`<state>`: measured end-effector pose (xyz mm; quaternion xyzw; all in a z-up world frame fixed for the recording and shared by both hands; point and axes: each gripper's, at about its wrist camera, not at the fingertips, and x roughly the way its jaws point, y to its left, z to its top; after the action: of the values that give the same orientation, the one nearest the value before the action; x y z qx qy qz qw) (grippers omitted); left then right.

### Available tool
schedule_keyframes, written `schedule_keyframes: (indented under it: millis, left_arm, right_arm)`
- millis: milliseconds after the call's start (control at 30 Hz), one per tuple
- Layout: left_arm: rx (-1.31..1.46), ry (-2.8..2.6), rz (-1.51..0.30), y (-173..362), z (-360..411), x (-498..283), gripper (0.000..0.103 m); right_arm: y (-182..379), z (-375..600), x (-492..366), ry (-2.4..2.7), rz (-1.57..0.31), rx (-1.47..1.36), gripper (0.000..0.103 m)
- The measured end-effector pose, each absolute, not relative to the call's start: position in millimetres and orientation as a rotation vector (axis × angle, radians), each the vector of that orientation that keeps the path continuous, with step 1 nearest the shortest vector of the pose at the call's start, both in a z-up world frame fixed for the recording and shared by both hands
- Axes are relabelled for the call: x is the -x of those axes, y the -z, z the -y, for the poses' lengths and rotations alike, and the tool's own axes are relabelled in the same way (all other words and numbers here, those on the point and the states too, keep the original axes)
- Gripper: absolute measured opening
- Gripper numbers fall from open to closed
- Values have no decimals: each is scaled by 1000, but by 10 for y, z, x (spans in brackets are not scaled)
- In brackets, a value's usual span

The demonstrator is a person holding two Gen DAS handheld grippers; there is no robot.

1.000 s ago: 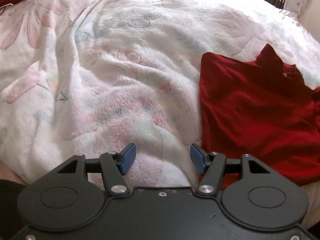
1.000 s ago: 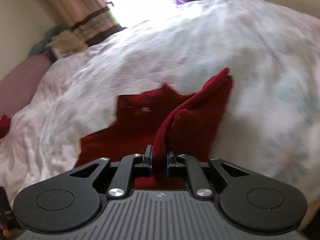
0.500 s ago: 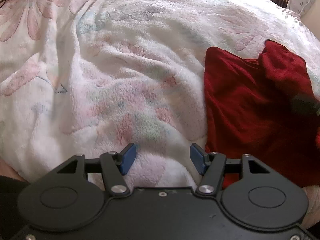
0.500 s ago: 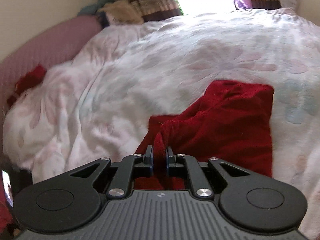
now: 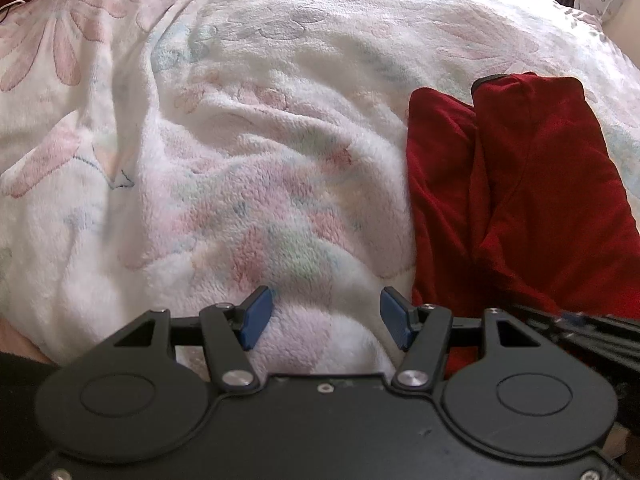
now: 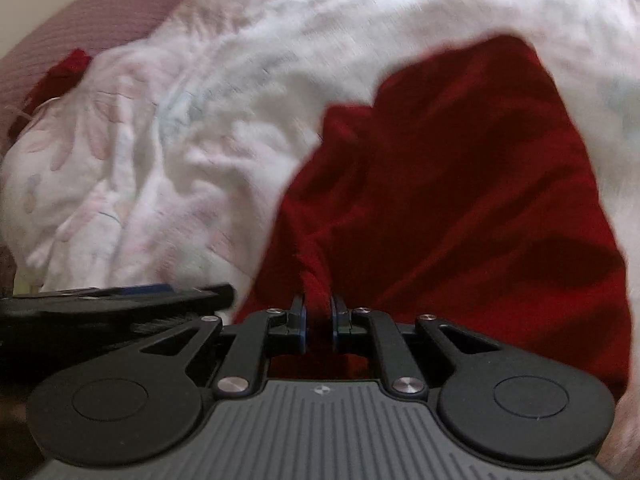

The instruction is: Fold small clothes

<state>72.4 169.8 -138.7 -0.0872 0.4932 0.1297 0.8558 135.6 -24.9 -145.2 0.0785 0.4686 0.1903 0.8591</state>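
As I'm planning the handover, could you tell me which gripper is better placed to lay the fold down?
Right: the right gripper is shut on the red garment, while the left gripper is open over the blanket.

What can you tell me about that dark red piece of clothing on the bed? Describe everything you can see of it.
The red garment is small, deep crimson and looks soft, like velvety knit. It lies on the fluffy floral blanket, already folded over itself so one layer overlaps another, with soft creases. The right tool is shut on a bunched bit of its near edge. The left tool is open beside it, holding nothing.
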Motion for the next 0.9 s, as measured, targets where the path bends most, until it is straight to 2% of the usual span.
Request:
schedule_keyframes:
  millis: [700,900]
  left_arm:
    - [288,-346,-993,1342,-1925,-677,62]
    - [235,-353,-1015,1376,-1860,-711,62]
  right_arm:
    - [1050,195,-1314,-499,-897,-315,12]
    - [1521,62,-1398,-459,-1000,-261,12]
